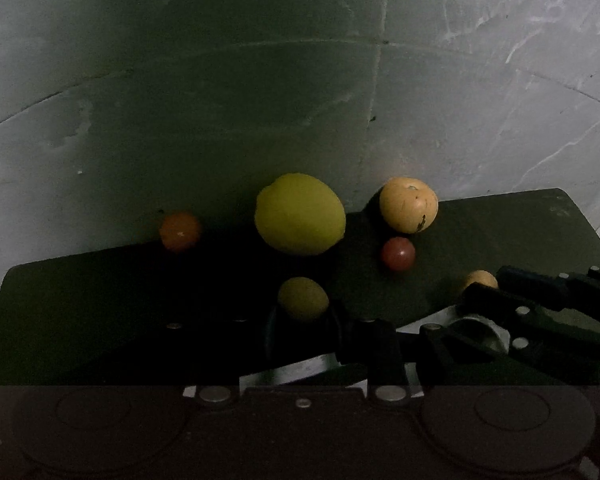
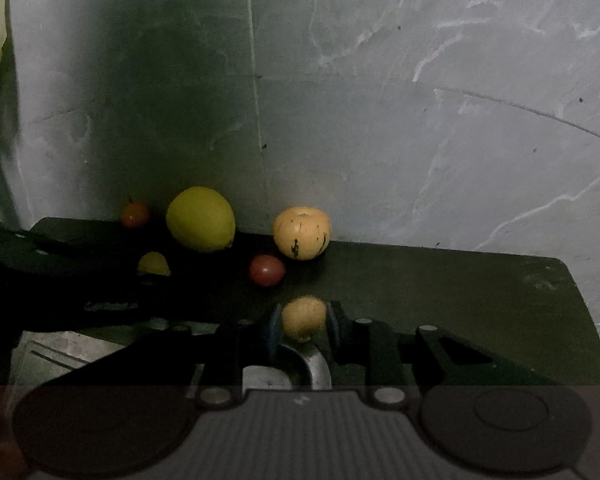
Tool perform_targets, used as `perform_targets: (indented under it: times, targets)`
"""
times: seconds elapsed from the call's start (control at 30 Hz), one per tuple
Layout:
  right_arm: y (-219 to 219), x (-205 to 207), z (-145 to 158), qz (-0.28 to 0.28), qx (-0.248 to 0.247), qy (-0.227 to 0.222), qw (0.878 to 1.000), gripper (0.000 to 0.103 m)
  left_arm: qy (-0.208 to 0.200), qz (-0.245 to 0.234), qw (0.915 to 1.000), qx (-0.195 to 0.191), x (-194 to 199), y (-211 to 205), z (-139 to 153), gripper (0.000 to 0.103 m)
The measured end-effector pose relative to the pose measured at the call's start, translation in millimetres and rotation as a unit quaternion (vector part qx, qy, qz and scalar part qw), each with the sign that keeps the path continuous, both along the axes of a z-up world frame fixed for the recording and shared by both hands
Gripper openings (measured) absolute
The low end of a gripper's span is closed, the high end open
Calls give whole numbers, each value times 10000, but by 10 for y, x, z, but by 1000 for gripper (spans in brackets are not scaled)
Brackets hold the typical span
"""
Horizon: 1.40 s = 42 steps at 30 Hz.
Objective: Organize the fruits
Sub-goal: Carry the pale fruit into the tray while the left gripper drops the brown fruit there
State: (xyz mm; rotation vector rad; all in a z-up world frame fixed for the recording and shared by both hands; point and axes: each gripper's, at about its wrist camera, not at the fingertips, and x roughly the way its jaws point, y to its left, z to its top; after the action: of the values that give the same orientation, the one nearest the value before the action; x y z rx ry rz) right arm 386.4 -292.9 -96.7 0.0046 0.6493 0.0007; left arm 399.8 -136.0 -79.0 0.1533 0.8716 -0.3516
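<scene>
- Holding one fruit each: the left gripper (image 1: 303,312) pinches a small round yellow-green fruit (image 1: 303,299), and the right gripper (image 2: 304,322) pinches a small tan fruit (image 2: 303,317).
- Both fruits sit straight ahead, low over the dark mat (image 2: 460,288).
- A shiny metal bowl (image 2: 300,368) lies just under the right gripper, which is nearer to it.

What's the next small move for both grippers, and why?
Probably lift both straight up. The left gripper has its jaws around a small green fruit, the right gripper around a small tan fruit, both low over the dark mat near the red fruit.
</scene>
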Motion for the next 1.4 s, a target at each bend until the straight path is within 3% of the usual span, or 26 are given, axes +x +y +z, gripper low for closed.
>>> perform_targets:
  times: [0.2,0.77,1.3,1.4]
  targets:
    - [68,-85,40,-72,-91,-22,9999,17,-10,11,10000,-31,-106,66,-13,29]
    - [307,-379,-29,-257,-181,228,9992,18,113,-326,9993,-135,-437,343,1,29]
    - [506,-944,119,-597,-117,136,9981,55,475,-735,9961,-59,-865,493,-95,30]
    - [537,-1041,155,-649,-128,114,9977,62,493,-822,9954,-52,-911,536,-98,38]
